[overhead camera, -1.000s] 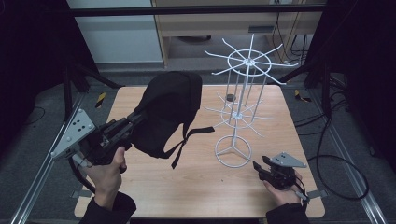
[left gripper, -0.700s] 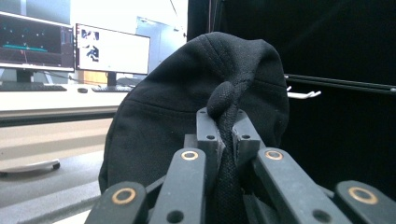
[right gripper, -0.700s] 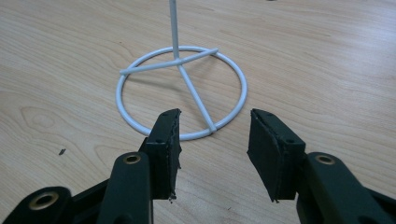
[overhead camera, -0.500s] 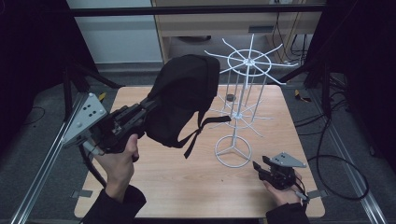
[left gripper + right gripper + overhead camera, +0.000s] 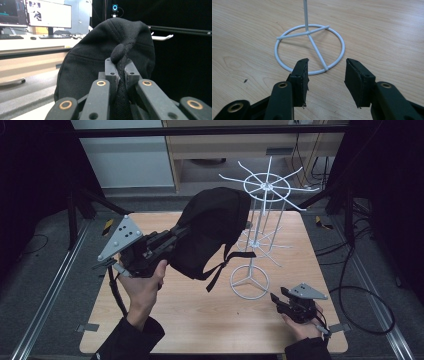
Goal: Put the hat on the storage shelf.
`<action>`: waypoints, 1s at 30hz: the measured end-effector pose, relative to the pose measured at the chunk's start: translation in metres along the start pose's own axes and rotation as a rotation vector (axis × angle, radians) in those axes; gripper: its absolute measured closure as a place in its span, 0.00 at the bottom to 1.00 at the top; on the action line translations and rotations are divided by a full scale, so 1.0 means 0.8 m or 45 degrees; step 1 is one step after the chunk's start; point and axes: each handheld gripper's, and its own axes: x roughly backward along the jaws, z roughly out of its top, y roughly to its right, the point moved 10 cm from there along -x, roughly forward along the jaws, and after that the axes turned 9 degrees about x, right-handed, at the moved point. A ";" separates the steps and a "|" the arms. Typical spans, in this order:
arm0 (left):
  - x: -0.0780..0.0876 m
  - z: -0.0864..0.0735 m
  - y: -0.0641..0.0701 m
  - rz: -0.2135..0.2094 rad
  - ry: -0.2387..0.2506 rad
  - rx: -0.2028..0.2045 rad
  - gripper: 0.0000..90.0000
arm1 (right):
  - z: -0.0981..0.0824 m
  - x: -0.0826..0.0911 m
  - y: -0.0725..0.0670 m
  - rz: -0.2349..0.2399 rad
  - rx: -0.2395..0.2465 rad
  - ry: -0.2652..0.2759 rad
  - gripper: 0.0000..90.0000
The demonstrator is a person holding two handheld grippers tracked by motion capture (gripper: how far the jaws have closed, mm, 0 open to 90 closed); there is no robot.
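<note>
Pale wood is covering the table, which is sitting in a dim room with dark curtains at both sides and a cabinet behind. Nearest the person, the right gripper is resting low on the table by the front right corner, its jaws standing apart with nothing between them; in the right gripper view they are pointing at the round ring foot of the white wire rack, close to it but not touching.

Farther in on the left, the left gripper is holding a black cap up in the air, clear of the table. In the left gripper view its jaws are pinched tight on a fold of the cap's fabric. A strap is dangling loose below the cap.

Beyond that, the cap's far edge is sitting right beside the rack's upper spokes; whether it is touching them cannot be told from the high view.

As a judgement, the work looks like hanging the cap on the rack, and it is roughly midway: the cap is picked up and carried to the rack, but it is not yet hooked on a spoke, and the letting go is still to come. The idle gripper could steady the foot.
</note>
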 end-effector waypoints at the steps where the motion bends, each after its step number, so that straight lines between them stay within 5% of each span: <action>1: -0.001 -0.002 -0.001 -0.001 -0.002 0.005 0.94 | 0.000 0.000 0.000 0.000 -0.002 -0.002 0.60; 30: -0.039 -0.073 -0.007 0.004 -0.213 -0.015 0.88 | -0.001 -0.001 -0.002 0.005 -0.004 -0.011 0.58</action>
